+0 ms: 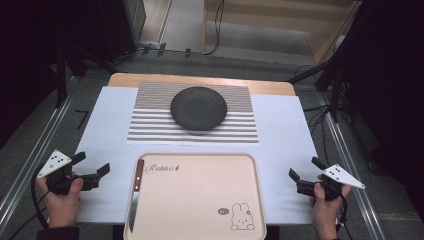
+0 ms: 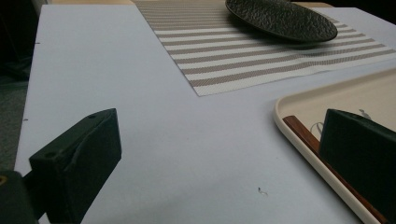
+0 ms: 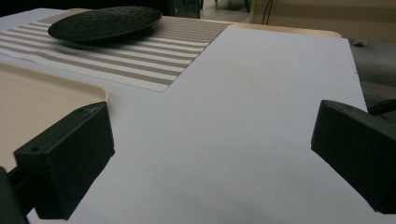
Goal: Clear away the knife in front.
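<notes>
A person sits at a table covered with a white sheet (image 1: 105, 125) and holds a gripper in each hand. The left gripper (image 1: 92, 165) is near the left edge of the table, just beside a pink tray (image 1: 200, 200). Its two black jaws are spread wide apart with nothing between them, only the bare white sheet under them. The left hand (image 1: 62, 200) is wrapped around its handle. The right gripper (image 1: 304, 169) is on the other side of the tray, near the right edge of the table, and the right hand (image 1: 325, 210) holds it. Its jaws are spread wide too and they hold nothing. The tray lies at the near edge of the table, between the two grippers. It has a little bunny drawn in one corner and a word written near the top. A knife (image 1: 135, 197) with a brown handle lies inside the tray along its left side, with the handle pointing away from the person. In the left gripper view the knife handle (image 2: 303, 133) is close by one jaw but is not touching it. Farther back a striped mat (image 1: 150, 125) lies flat on the white sheet. A dark round plate (image 1: 198, 108) rests on the mat, well apart from both grippers.
</notes>
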Action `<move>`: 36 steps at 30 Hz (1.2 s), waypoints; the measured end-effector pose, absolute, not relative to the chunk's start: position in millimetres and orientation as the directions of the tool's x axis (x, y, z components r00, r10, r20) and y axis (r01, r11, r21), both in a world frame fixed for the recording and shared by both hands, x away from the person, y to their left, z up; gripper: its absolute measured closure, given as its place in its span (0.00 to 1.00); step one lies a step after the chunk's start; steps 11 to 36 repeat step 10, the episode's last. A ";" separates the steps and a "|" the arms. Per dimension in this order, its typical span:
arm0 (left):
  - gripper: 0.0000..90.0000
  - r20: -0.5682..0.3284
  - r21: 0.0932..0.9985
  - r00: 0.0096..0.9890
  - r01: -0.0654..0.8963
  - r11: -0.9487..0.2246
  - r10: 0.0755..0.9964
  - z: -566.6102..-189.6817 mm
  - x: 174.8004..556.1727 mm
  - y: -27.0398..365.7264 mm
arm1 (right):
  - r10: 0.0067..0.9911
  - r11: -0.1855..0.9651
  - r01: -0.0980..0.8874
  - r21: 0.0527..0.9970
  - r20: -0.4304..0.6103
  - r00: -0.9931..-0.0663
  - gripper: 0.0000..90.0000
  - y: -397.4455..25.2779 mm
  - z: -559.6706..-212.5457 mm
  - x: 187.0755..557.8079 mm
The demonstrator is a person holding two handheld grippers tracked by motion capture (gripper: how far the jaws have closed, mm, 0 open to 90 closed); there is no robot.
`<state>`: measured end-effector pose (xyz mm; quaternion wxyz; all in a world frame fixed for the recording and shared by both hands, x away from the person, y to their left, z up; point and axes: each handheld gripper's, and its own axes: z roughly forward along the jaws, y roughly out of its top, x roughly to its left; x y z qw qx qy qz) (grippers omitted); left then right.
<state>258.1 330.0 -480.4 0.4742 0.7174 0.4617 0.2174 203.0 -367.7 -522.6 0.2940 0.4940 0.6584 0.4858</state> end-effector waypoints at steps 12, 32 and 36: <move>0.00 -0.128 0.877 0.479 0.464 -0.127 0.868 -481.5 259.5 328.4 | 0.936 0.040 0.363 0.931 0.092 -0.340 0.00 -367.9 -522.6 203.1; 0.00 -0.128 0.877 0.479 0.464 -0.127 0.868 -481.5 259.5 328.4 | 0.936 0.040 0.363 0.931 0.092 -0.340 0.00 -367.9 -522.6 203.1; 0.00 -0.128 0.877 0.479 0.464 -0.127 0.868 -481.5 259.5 328.4 | 0.936 0.040 0.363 0.931 0.092 -0.340 0.00 -367.9 -522.6 203.1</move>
